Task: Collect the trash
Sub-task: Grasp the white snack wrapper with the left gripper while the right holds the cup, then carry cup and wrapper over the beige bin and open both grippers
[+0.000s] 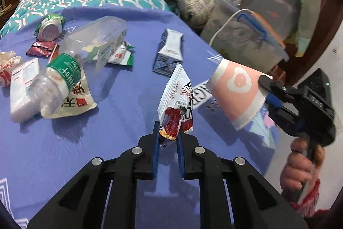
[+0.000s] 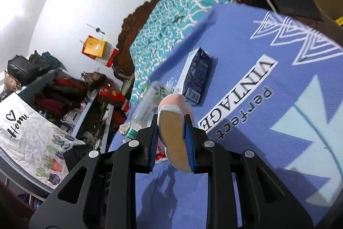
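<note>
Purple-blue cloth [image 1: 120, 121] covers the table, and it's a mess up there. From the left wrist view, the left gripper [image 1: 168, 134] is clenched on the bottom end of a white and red snack wrapper [image 1: 176, 104], which sticks up from between the blue pads. Off to the right, the right gripper [image 1: 264, 89] grips the rim of a pink paper cup [image 1: 235, 93], tipped on its side in the air, with a hand [image 1: 300, 169] wrapped around the handle. Left on the cloth: a plastic bottle [image 1: 57, 83] with a green label lying on a flat wrapper, a crushed can [image 1: 51, 27], a small dark red wrapper [image 1: 41, 48], a clear plastic box [image 1: 100, 38], and a little blue and white carton [image 1: 169, 50] just behind the snack wrapper.

Right wrist view: the cup [image 2: 173, 132] is squashed between the right gripper's [image 2: 171, 132] pads, mouth facing the camera. The carton [image 2: 196, 78] lies beyond it on the cloth [image 2: 246, 40], and the bottle [image 2: 145, 113] shows just left of the cup.
</note>
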### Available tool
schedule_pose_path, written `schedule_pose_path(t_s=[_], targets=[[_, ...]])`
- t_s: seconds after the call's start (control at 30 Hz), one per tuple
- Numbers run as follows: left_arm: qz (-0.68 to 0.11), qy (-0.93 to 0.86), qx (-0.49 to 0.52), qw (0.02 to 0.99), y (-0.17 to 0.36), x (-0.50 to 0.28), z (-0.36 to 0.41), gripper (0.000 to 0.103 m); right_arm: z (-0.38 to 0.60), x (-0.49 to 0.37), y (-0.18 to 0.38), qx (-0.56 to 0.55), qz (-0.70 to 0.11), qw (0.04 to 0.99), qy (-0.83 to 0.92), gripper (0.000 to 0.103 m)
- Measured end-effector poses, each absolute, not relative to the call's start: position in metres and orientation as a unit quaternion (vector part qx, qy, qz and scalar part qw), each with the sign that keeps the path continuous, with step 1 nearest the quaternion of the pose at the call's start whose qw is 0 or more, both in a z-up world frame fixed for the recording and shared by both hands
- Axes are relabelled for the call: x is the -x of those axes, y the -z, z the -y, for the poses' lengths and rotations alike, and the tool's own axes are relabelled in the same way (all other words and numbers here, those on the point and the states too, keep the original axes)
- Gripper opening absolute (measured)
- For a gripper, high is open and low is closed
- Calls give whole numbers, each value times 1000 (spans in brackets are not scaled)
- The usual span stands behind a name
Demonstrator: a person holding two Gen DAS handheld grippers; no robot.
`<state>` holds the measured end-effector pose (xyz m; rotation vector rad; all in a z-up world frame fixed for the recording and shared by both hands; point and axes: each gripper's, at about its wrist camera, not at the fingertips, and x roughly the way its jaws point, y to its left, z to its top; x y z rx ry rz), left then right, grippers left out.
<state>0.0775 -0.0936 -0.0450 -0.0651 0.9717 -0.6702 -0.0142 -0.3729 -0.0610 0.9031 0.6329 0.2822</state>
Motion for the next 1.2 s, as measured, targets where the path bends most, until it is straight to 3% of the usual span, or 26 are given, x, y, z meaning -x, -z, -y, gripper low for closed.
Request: schedule_pose_path(t_s=[0.4,0.83,0.87,0.9,0.93,0.97,1.0,1.03,1.2], targets=[[-451,387,-22,804,25,-95,176,13,441,46,74,-436,-271,857,-40,25],[-425,495,-139,745,24,-98,427,14,601,90,60,-430,-185,873,135,25],[-422,500,-148,742,25,-97,446,16,610,87,61,-430,-187,871,145,28],[-420,502,-155,740,27,-96,464,25,618,83,63,-432,-189,868,154,30],[-415,504,-168,739,31,-95,490,45,628,78,68,-434,-191,866,160,40],[-411,503,-178,739,33,-94,503,58,636,74,73,-435,-197,863,167,63],[-405,493,-191,746,37,-93,519,66,641,73,77,-437,-198,859,181,74],[-405,490,-195,747,40,-92,524,65,641,74,81,-437,-195,858,187,78],[-418,504,-174,735,41,-88,513,65,628,84,77,-419,-184,871,179,76]])
